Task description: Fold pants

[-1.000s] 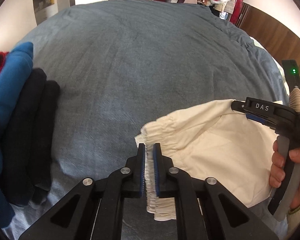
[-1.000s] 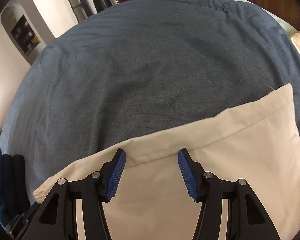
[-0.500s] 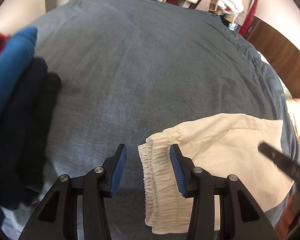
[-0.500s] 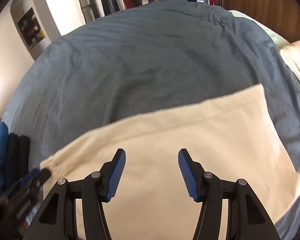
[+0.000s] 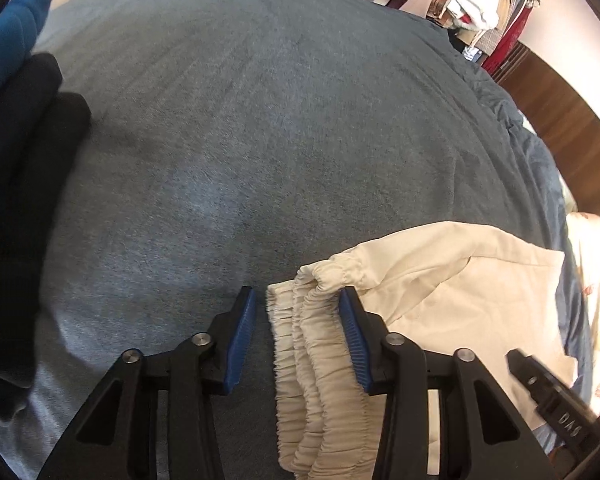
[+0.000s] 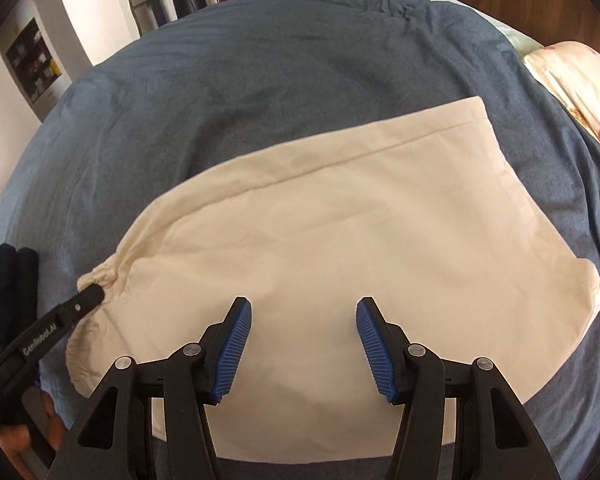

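Showing waistband [image 5: 308, 356] left, hem [image 6: 512, 184] right

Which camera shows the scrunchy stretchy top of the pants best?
The left wrist view: the gathered waistband lies stacked between the open left gripper. The right wrist view shows only a bunched bit at the pants' left edge.

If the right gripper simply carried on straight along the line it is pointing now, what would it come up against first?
Probably the cream pants. The right gripper hovers with jaws open above the folded cloth, which fills the space ahead of it; beyond lies the blue bedspread. Its height above the cloth is unclear.
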Motion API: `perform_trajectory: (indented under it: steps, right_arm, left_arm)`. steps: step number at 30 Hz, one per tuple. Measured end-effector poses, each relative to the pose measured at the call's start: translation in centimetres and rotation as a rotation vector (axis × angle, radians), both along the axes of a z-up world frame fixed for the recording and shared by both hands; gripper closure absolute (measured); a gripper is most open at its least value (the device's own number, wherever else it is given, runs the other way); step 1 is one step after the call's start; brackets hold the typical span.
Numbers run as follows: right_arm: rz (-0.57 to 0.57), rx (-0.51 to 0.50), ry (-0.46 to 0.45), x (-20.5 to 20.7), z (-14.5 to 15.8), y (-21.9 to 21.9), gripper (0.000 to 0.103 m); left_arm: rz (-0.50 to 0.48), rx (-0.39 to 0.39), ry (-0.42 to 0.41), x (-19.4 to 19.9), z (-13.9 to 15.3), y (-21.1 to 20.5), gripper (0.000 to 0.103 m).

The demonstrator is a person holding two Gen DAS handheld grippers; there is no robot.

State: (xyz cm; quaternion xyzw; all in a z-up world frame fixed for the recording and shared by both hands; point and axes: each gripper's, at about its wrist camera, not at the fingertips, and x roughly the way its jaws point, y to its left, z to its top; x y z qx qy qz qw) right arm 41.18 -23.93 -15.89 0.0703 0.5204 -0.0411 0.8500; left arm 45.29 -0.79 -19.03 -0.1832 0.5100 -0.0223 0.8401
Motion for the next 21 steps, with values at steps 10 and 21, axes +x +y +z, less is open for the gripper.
perform_trajectory:
  steps: [10,21]
  right_arm:
    - [0.004,0.001,0.013,-0.1,-1.2,0.0,0.047]
    - [0.023,0.004,0.005,-0.4,-1.4,0.1,0.047]
  left_arm:
    - [-0.037,0.019,-0.016,-0.1,0.9,-0.5,0.078]
    - [-0.038,-0.018,-0.069,-0.8,5.7,-0.6,0.087]
